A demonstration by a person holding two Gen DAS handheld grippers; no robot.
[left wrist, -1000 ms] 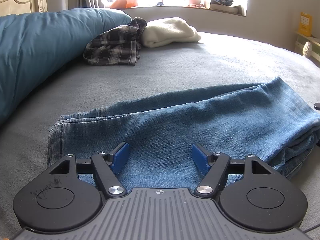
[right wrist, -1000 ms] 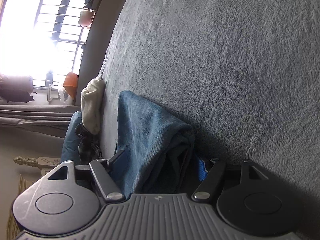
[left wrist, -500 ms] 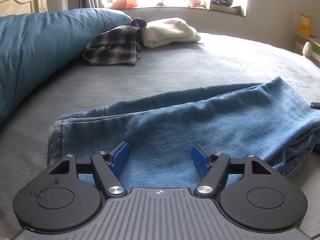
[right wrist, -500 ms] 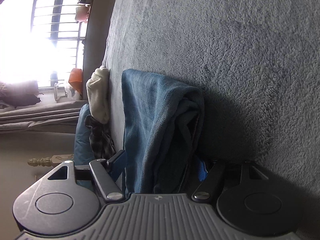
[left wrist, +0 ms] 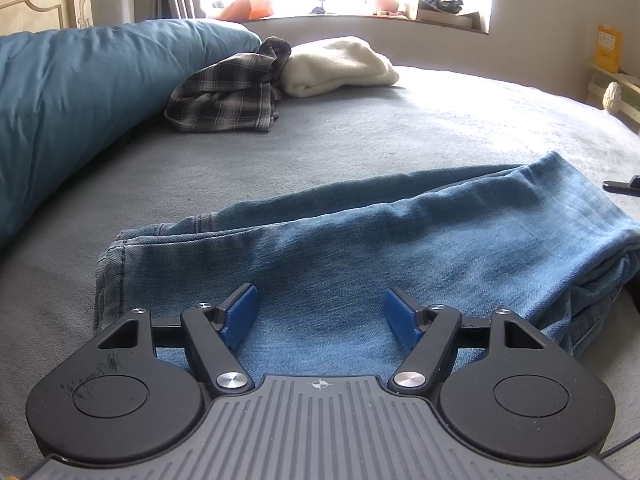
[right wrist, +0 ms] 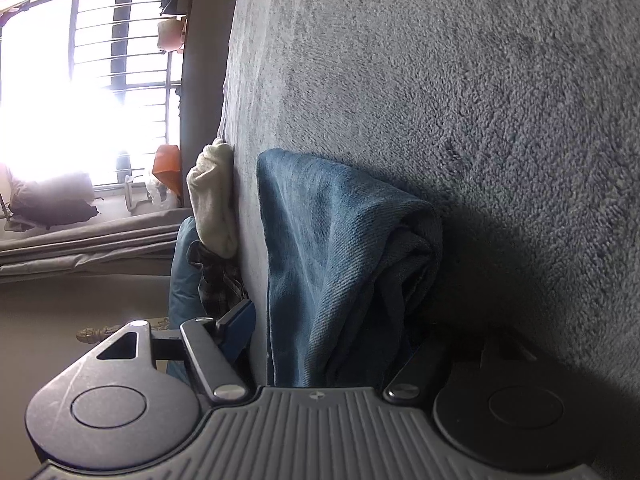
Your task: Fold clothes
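While the jeans (left wrist: 360, 248) are lying folded lengthwise across the lower frame on the bed (left wrist: 360, 136), the left tool (left wrist: 320, 316) is hovering wide open and empty, and the right tool (right wrist: 332, 344) is straddling their folded end unclosed, likely for gripping.

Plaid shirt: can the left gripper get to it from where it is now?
Probably yes. The left gripper is open over the jeans, gripping nothing. Beyond the jeans only bare bedspread lies before the plaid shirt. The shirt sits against the duvet and touches the cream sweater.
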